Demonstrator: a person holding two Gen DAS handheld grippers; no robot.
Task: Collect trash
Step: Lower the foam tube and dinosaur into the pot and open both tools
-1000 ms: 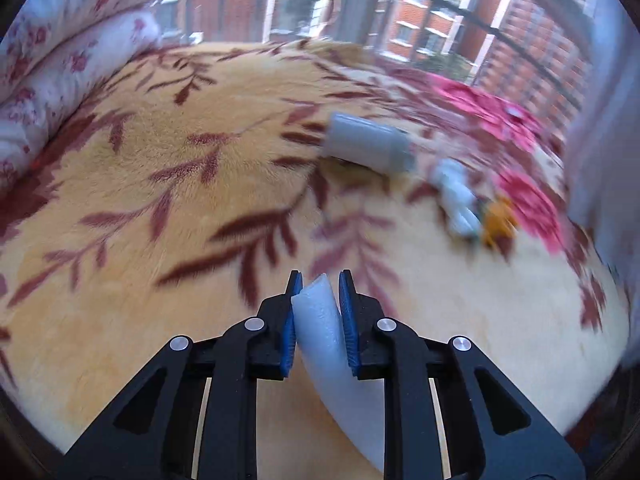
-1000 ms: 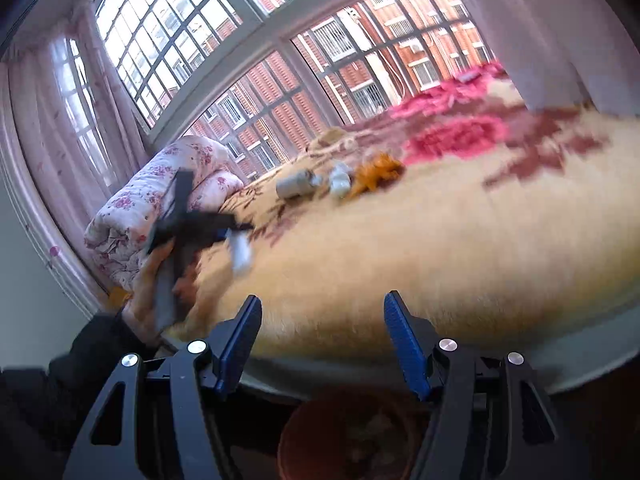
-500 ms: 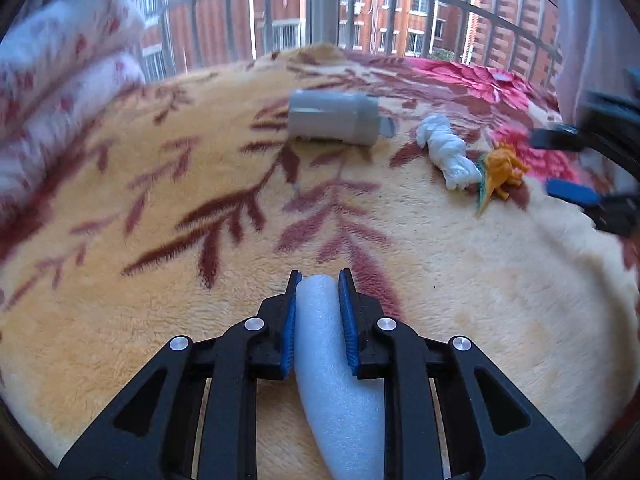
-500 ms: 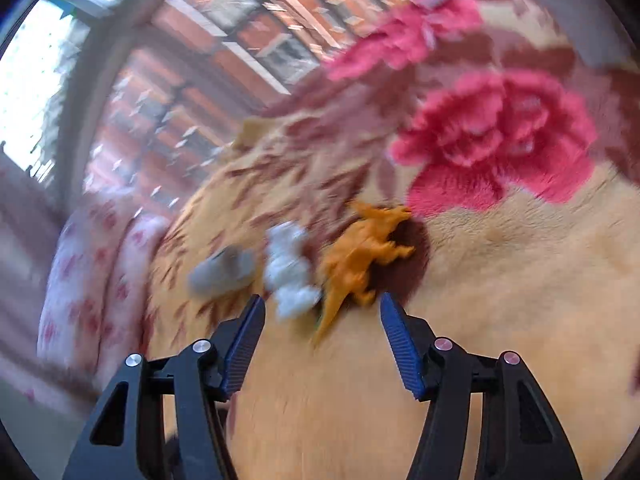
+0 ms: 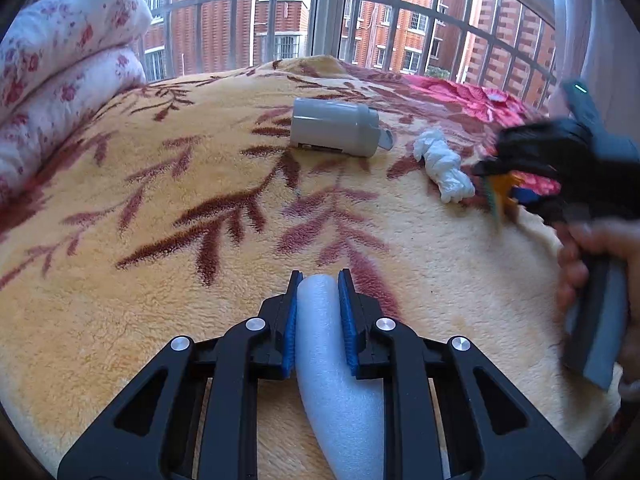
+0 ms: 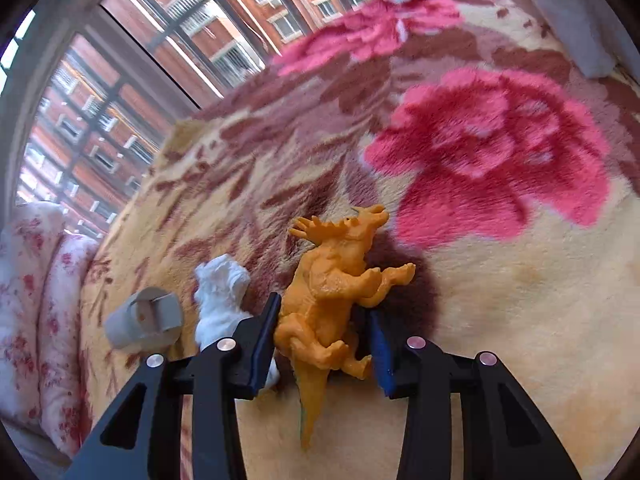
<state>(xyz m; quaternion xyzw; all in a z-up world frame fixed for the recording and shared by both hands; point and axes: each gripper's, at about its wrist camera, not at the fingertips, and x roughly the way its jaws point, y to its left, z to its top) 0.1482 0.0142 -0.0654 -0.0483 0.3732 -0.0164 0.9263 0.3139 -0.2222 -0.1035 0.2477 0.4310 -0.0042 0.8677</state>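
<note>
Both fingers (image 6: 282,334) now astride dinosaur (image 6: 334,304).

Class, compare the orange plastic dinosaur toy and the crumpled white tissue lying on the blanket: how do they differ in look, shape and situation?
The orange plastic dinosaur toy is a rigid moulded figure with horns and legs; the crumpled white tissue is a soft, shapeless wad. The dinosaur lies between the open fingers of the right gripper; the tissue sits just outside its left finger. The dinosaur is longer, its tail trailing. Both rest on the floral plush blanket.
</note>
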